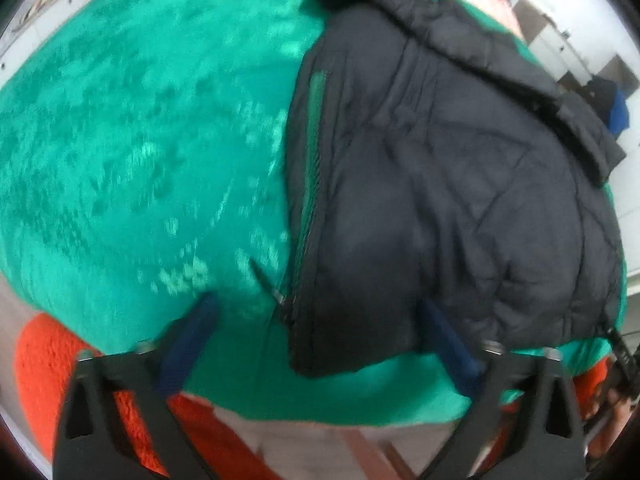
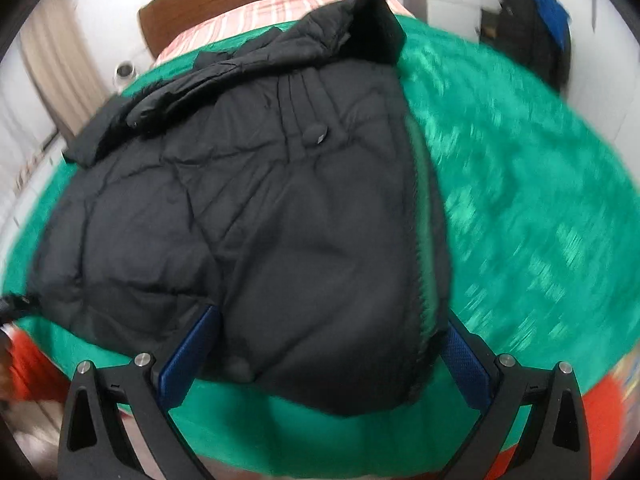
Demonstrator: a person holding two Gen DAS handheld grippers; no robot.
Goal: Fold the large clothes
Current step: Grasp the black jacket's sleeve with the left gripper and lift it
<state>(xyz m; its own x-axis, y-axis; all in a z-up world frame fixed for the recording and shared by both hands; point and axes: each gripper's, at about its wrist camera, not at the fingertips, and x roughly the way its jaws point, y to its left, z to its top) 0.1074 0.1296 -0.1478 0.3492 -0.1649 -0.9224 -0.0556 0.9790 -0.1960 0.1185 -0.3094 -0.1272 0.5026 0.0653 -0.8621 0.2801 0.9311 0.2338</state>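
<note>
**Both grippers over the jacket hem**

My left gripper (image 1: 316, 312) is spread, straddling the zipper corner of the black puffer jacket (image 1: 440, 184) without pinching it. My right gripper (image 2: 332, 320) is spread around the hem too. The jacket lies folded on the green blanket (image 2: 520, 208) covering the bed.

Each claw (image 1: 316, 308) (image 2: 332, 320) has black triangular-slotted arms, silver screws and blue textured pads (image 2: 460, 360).

Legible markings: none. You had no readable text, label, brand, number or sign in either wrist view; the black padded jacket (image 2: 248, 208) and the green blanket (image 1: 140, 140) under it showed no print you could read.
</note>
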